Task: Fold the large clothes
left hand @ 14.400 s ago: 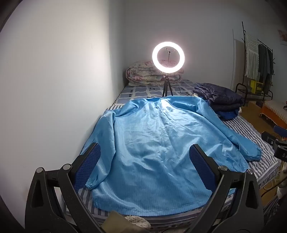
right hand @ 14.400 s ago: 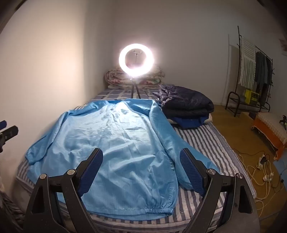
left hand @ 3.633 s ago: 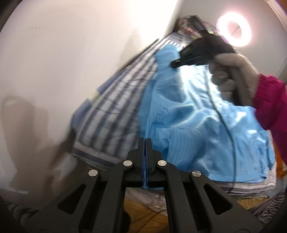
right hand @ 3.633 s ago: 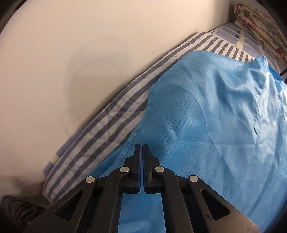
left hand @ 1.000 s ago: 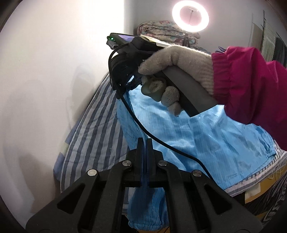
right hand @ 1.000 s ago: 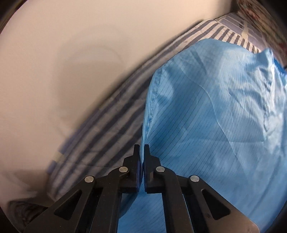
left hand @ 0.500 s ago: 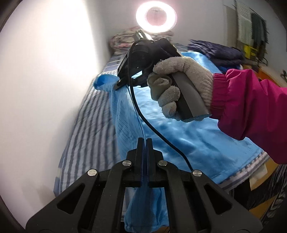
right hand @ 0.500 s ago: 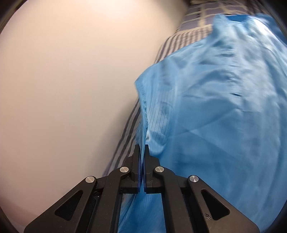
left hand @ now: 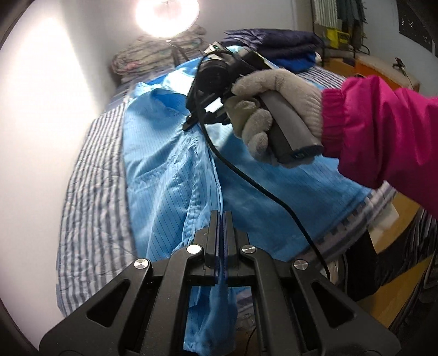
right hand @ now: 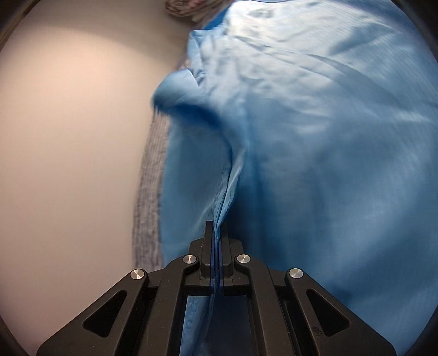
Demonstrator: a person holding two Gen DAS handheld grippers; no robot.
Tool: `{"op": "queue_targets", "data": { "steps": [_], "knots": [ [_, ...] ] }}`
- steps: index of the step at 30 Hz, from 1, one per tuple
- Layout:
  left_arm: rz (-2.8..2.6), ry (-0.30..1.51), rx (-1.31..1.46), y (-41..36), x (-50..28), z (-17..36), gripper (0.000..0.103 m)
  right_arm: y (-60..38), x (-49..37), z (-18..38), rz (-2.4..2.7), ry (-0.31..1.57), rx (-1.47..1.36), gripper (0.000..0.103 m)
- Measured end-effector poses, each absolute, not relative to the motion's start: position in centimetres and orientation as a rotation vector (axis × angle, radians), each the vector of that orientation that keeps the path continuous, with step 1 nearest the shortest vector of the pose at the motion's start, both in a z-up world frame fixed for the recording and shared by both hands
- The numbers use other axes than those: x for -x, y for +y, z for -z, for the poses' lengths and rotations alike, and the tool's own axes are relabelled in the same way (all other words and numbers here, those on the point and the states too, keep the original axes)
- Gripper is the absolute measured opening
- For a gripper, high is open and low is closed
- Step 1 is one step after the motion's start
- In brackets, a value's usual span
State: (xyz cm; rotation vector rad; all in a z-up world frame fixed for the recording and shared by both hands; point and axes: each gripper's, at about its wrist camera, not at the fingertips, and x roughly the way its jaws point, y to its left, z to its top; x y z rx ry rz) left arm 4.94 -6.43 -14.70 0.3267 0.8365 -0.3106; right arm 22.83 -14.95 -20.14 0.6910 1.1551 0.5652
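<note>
1. Left wrist view: one blue jacket lay on the striped bed, partly folded over itself. The left gripper had its fingers pressed together on a jacket fold near the bed's foot. Only this view showed the gloved right hand, one ring light and one dark folded quilt at the bed's head.
2. Right wrist view: the right gripper pinched a raised jacket edge beside the bed's wall-side strip; cloth was blurred.

The blue jacket is thin, smooth cloth with a slight sheen and fine dark pinstripes. Under it, the striped bedsheet looks matt woven cotton. The left gripper is matt black plastic with shiny metal screws; the glove is fuzzy grey knit.
</note>
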Motion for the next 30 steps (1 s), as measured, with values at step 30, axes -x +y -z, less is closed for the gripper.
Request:
{"op": "queue_targets", "data": {
  "steps": [30],
  "knots": [
    [0.279, 1.015, 0.1, 4.7, -7.6, 15.5, 0.0, -12.1, -17.3, 14.1, -0.615, 1.017, -0.152, 0.02]
  ]
}}
